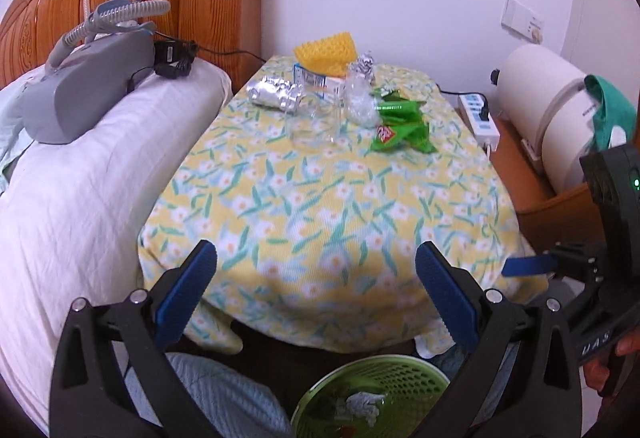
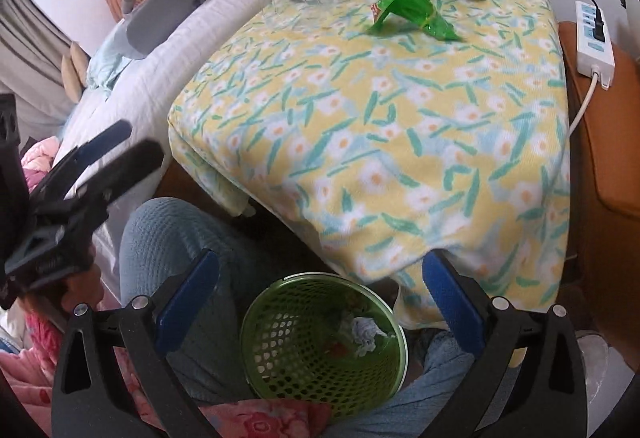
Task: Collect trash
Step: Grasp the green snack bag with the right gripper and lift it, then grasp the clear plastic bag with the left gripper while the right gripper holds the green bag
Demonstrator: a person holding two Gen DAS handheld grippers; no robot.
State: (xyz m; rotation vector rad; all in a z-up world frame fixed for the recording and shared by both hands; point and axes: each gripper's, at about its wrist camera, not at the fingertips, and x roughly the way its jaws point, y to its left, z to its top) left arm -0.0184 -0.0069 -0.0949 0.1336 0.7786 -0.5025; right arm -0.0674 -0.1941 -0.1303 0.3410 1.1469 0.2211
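Both grippers are released, with nothing between the jaws. The left gripper (image 1: 316, 270) sits low in the frame over the flowered cloth (image 1: 320, 198). The right gripper (image 2: 320, 278) hangs above the green basket (image 2: 280, 302), where a crumpled tissue (image 2: 364, 332) lies. At the top of the frame, the green wrappers (image 2: 404, 4) and the foil pieces (image 1: 274, 94) lie on the cloth.
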